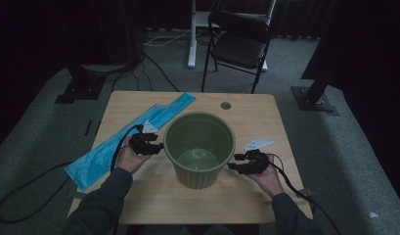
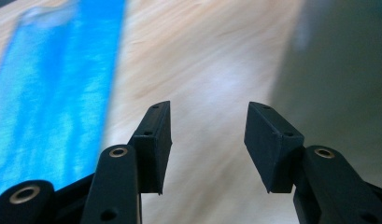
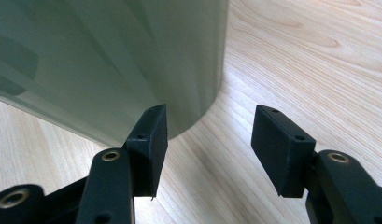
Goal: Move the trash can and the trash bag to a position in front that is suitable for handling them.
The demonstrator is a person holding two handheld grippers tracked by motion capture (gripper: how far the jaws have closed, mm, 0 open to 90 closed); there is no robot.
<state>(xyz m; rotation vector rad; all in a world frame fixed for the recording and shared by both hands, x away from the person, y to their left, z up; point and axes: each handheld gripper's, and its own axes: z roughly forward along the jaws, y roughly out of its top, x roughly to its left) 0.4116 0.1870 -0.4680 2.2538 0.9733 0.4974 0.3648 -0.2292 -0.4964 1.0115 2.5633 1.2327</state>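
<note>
While the green bin (image 1: 199, 147) stands upright near the middle of the wooden table (image 1: 246, 196), the person holds one tool at each side of it. The left tool (image 1: 156, 147) sits just beside the bin's left wall, below the rim, its jaws apart with nothing between them. In the left gripper view those jaws frame bare tabletop, with the bin's wall (image 2: 338, 79) blurred at the right and the blue plastic bag (image 2: 53, 93) at the left. The right tool (image 1: 235, 162) is close to the bin's lower right side, its jaws likewise spread wide and gripping nothing. In the right gripper view the bin (image 3: 114, 60) rises just ahead of the left jaw, and whether that jaw touches the wall cannot be told. The blue bag (image 1: 124, 137) lies flat along the table's left edge, behind the left hand (image 1: 130, 157). A dark folding chair (image 1: 239, 41) stands on the floor beyond the table.
</note>
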